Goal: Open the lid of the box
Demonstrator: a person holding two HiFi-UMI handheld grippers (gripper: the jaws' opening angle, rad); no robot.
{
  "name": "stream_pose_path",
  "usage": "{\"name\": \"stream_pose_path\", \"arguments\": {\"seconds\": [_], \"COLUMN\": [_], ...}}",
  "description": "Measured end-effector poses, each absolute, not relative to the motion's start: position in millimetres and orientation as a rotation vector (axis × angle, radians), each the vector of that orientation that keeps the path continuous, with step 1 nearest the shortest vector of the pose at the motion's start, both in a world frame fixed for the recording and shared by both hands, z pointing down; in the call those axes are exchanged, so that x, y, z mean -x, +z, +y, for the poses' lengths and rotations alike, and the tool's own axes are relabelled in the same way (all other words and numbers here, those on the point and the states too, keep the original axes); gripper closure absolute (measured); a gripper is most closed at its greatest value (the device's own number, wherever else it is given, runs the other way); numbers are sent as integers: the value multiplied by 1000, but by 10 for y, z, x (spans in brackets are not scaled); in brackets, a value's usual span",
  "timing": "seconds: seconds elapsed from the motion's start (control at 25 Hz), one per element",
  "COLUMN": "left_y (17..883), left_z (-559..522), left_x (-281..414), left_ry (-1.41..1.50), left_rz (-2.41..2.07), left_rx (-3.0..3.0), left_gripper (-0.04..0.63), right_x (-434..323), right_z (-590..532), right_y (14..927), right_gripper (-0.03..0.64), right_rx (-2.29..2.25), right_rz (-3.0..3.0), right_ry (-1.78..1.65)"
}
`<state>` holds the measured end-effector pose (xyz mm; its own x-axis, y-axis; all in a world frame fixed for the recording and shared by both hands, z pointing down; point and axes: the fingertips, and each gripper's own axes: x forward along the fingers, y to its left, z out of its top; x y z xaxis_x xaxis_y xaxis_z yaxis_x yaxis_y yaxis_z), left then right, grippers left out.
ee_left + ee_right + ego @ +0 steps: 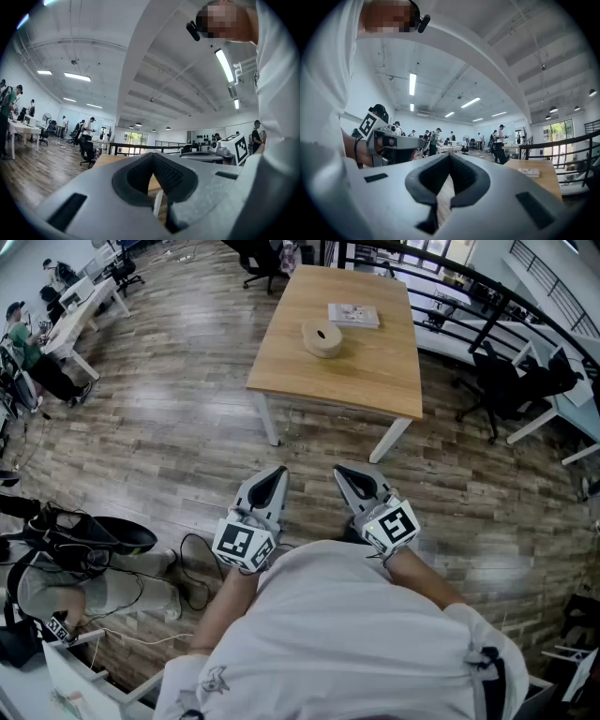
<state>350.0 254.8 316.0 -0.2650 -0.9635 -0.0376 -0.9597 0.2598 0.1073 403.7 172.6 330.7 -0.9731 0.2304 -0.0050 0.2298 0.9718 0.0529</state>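
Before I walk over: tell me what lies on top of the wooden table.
A round tan container and a flat white box lie on the wooden table. Their insides cannot be seen.

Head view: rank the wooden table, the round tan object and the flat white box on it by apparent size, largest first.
1. Wooden table, by far the largest.
2 and 3. Flat white box and round tan object: they look about alike, so no ranking. The box lies slightly farther from the camera.

Bright, even light fr ceiling strips, fisheye warp + dark corners
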Motion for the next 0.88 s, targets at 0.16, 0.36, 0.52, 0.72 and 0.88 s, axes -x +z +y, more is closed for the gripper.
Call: {"name": "stream_pose_path", "arguments": {"seconds": [0.16,0.36,0.52,0.72,0.88], "left_y": [3162,3199,3223,3304,3323], "left_z": [2607,2642,2662,2706,2744], "left_x": [-3513,-3492,-3462,-3386,-3369], "left_ry": [-167,-163,-156,-146,-138], "left_rz": [-2453,-2449,-2462,-2456,-2466], "left_rx": [-1892,-1888,-1878,-1857,-1843], "left_gripper": [591,590,588,386,368], "right_x": [-4028,-3985,-3964,-3899,-3877], "right_z": [1815,1833,1811,1857,1890], "right_y": [3306,3310,3335,3360,3368], "right_gripper": [614,612,586,447,440], "right_rx": [-371,-337,-299,-284,-293], "right_rz": [3112,3119,3127,3139,3144], "right_ry": [81,63,56,60,55]}}
